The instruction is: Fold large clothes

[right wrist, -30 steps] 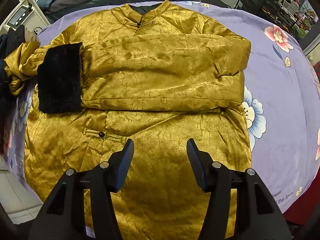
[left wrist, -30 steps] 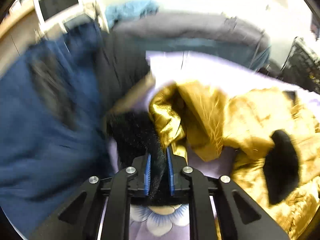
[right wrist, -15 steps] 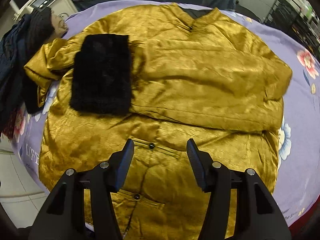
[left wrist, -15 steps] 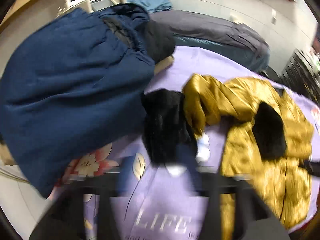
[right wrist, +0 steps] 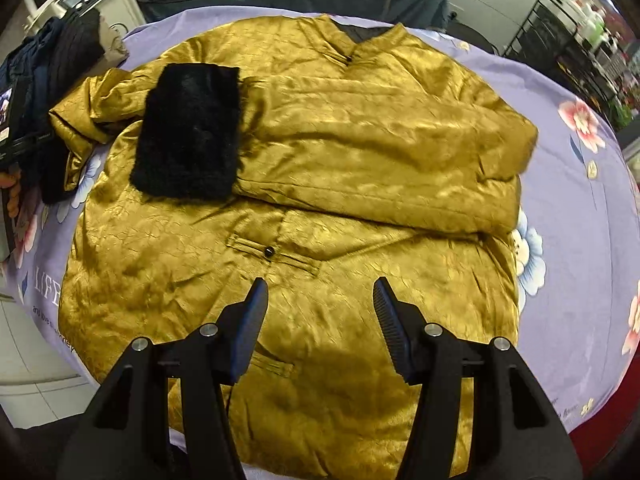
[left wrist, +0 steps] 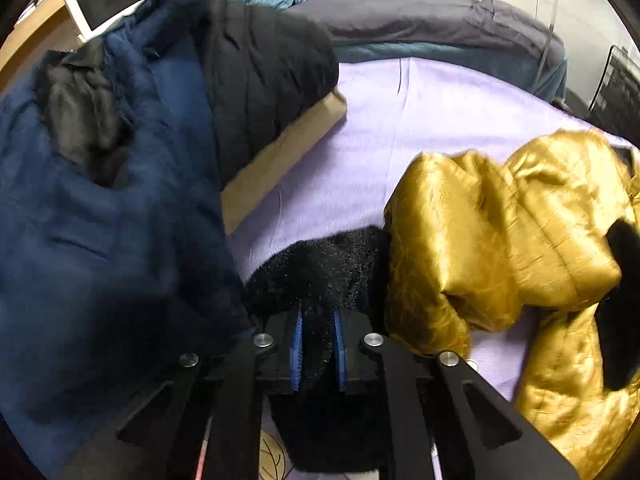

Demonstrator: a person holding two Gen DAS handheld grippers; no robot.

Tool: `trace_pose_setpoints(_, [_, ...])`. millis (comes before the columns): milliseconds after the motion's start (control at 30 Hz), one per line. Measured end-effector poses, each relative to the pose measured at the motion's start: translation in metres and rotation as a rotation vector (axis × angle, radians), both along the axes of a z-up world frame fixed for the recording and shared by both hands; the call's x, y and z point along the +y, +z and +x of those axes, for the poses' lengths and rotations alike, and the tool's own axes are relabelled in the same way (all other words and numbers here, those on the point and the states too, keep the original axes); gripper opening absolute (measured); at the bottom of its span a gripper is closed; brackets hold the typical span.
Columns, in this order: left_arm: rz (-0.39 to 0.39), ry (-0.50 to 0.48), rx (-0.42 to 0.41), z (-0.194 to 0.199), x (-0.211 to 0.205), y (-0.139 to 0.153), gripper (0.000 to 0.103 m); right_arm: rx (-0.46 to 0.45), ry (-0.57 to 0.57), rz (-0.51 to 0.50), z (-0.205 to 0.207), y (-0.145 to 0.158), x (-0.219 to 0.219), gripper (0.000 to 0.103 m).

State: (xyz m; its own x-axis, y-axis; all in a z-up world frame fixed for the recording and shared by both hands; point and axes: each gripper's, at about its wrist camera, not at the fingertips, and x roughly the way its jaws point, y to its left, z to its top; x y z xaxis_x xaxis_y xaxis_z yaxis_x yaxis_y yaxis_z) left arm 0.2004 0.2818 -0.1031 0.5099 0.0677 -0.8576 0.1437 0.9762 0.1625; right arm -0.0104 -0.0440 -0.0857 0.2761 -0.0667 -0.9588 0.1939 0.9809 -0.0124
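Left claw (left wrist: 317, 342): we see it clamped on the black fur cuff (left wrist: 320, 268), jaws just closed after a brief opening, fur between the pads.
Left view, edges: the gold jacket (left wrist: 500, 248) sleeve bunches just right of the cuff; a navy garment pile (left wrist: 104, 208) crowds the left side, over a cardboard box (left wrist: 288, 152).
Left view, room: we find bare lilac sheet (left wrist: 400, 120) beyond the sleeve.
Right claw (right wrist: 320, 304): half-wide, holding nothing, above the jacket's lower front.
Right view, jacket: flat on the tabletop (right wrist: 580, 208), one sleeve folded across the chest, its other fur cuff (right wrist: 188, 132) resting on the body.
Right view, room: we see open sheet right of the jacket; the hem reaches the near edge.
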Motion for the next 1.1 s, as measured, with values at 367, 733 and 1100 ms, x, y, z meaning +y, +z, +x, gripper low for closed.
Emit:
trace_pose_setpoints(367, [-0.071, -0.247, -0.144, -0.194, -0.019, 0.11, 0.007, -0.014, 0.009, 0.076, 0.015, -0.009, -0.016, 0.055])
trace_pose_setpoints(733, [-0.088, -0.258, 0.262, -0.27, -0.046, -0.012, 0.007, -0.007, 0.157, 0.11, 0.038, -0.01, 0.006, 0.055])
trace_pose_setpoints(1100, [-0.563, 0.212, 0.179, -0.236, 0.03, 0.035, 0.063, 0.005, 0.217, 0.131, 0.043, -0.014, 0.015, 0.055])
